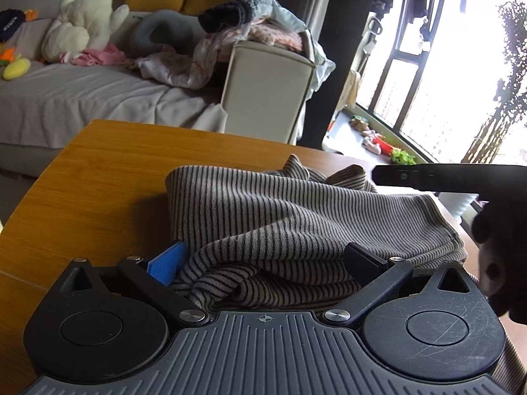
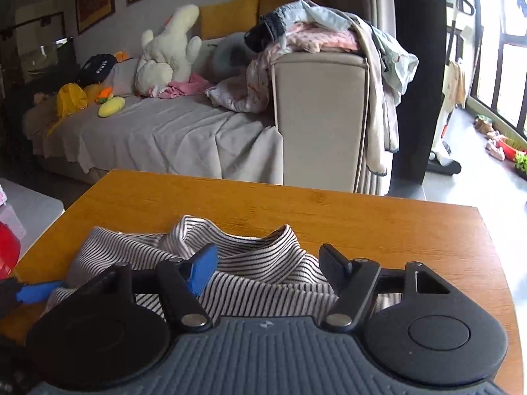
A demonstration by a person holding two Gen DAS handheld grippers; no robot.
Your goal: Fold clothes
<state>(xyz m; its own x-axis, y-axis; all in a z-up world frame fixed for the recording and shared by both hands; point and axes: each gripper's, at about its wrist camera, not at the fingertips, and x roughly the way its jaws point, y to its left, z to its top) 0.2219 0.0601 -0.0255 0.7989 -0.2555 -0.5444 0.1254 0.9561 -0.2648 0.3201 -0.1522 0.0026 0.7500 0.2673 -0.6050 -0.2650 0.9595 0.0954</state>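
Note:
A grey-and-black striped garment [image 1: 280, 217] lies bunched and partly folded on the wooden table [image 1: 98, 181]. My left gripper [image 1: 265, 261] is open at its near edge, and folds of the cloth lie between the blue pad and the black finger. A black finger of my right gripper [image 1: 411, 179] reaches in from the right above the garment's far side. In the right wrist view the striped garment [image 2: 250, 263] sits under my right gripper [image 2: 267, 268], which is open with cloth between its fingers. The left gripper's blue pad [image 2: 36, 291] shows at the left edge.
Beyond the table [image 2: 362, 223] stands a sofa [image 2: 164, 138] with a white plush toy [image 2: 168, 52] and a heap of clothes on its arm [image 2: 316, 33]. A red object [image 2: 6, 250] sits left of the table. Bright windows [image 1: 444, 82] fill the right.

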